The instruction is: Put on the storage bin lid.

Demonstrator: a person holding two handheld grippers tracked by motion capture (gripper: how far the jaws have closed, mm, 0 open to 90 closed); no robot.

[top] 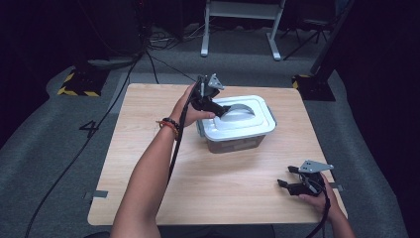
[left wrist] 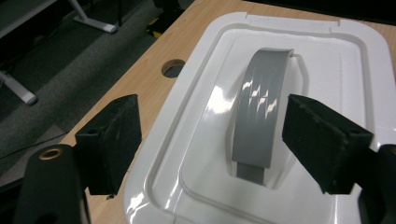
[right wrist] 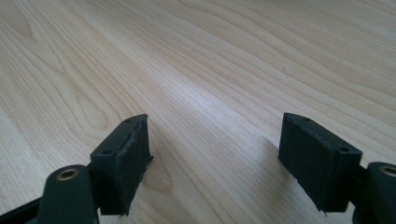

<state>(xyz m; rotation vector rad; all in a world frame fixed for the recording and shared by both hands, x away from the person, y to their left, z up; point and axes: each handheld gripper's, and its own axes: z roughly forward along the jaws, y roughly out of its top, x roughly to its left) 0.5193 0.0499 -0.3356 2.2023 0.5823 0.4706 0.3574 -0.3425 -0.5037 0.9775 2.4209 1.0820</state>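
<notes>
The clear plastic storage box (top: pixel 233 141) with a white snap-on lid (top: pixel 240 119) and a grey arched handle (left wrist: pixel 259 112) stands on the far middle of the light wooden table (top: pixel 148 148). Its lid is on, and the contents cannot be made out. The left gripper (left wrist: pixel 210 140) hangs over the lid, jaws apart on either side of the handle, touching nothing. The right gripper (right wrist: pixel 217 158) rests at the near right, jaws apart over bare table. A "4" (top: pixel 90 128) marks the grey floor (top: pixel 59 153) at left.

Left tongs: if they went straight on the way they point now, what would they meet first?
Probably the grey handle on the white lid of the box. The left tongs stand open with the handle between and beyond the jaws, apparently untouched; depth is hard to judge.
</notes>
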